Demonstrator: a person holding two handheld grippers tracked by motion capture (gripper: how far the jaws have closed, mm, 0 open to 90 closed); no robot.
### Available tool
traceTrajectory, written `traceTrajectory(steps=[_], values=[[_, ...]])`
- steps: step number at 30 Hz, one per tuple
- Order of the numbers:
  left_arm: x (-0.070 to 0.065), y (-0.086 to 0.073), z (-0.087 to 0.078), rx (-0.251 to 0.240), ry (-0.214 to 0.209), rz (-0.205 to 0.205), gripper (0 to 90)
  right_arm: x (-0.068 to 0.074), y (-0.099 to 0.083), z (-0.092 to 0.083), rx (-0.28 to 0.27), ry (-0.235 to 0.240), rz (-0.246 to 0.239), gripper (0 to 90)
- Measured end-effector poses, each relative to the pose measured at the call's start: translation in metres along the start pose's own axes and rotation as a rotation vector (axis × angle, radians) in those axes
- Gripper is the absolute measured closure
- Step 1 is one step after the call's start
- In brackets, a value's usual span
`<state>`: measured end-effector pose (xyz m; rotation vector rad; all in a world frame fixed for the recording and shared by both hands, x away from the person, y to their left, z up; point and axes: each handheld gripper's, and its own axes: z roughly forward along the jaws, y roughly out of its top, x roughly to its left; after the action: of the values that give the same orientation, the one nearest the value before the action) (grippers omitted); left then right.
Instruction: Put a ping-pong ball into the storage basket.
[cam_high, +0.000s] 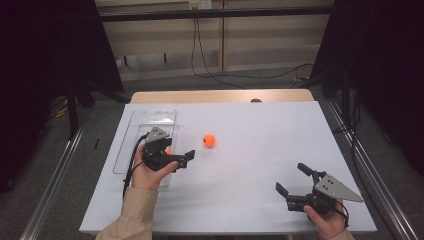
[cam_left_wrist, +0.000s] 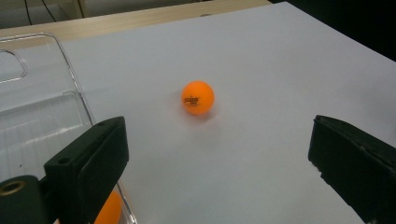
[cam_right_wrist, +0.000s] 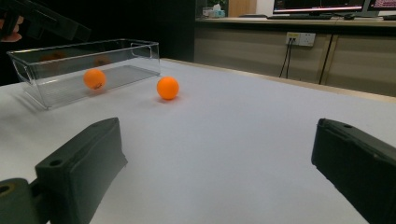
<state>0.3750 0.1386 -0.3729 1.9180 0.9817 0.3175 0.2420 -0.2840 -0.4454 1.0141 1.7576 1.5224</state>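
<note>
An orange ball (cam_high: 209, 140) (cam_left_wrist: 198, 97) (cam_right_wrist: 167, 87) lies on the white table, just right of a clear plastic tray (cam_high: 150, 116) (cam_left_wrist: 42, 112) (cam_right_wrist: 126, 49). A second orange ball (cam_high: 167, 151) (cam_left_wrist: 109, 212) (cam_right_wrist: 94, 78) rests inside the tray. My left gripper (cam_high: 178, 151) (cam_left_wrist: 219, 154) hovers at the tray's near right edge, open with nothing between its jaws, pointing toward the loose ball. My right gripper (cam_high: 291, 178) (cam_right_wrist: 215, 163) sits low at the table's near right, open and empty, well away from both balls.
The white table sheet (cam_high: 250, 130) ends at a wooden strip (cam_high: 220, 96) along the far edge. Black frames and cables stand beyond and beside the table. A person's sleeve (cam_high: 132, 215) enters from the bottom left.
</note>
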Motion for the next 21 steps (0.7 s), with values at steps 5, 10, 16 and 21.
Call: traceTrajectory(steps=[5, 10, 16, 21], values=[[-0.0023, 0.0006, 0.0013, -0.004, -0.006, 0.006, 4.6, 0.0003, 0.0001, -0.0015, 0.000, -0.001, 0.001, 1.9], [-0.0042, 0.0013, 0.0041, -0.006, -0.020, 0.005, 4.0, -0.0002, -0.0001, -0.0025, 0.000, -0.006, 0.002, 1.9], [-0.0051, 0.0011, 0.0050, -0.001, -0.019, 0.011, 4.0, 0.0002, 0.0000, -0.0031, 0.000, -0.005, 0.001, 1.9], [-0.0086, 0.0017, 0.0057, -0.009, -0.027, 0.011, 4.0, 0.0003, 0.0001, -0.0029, 0.000, -0.004, -0.001, 1.9]])
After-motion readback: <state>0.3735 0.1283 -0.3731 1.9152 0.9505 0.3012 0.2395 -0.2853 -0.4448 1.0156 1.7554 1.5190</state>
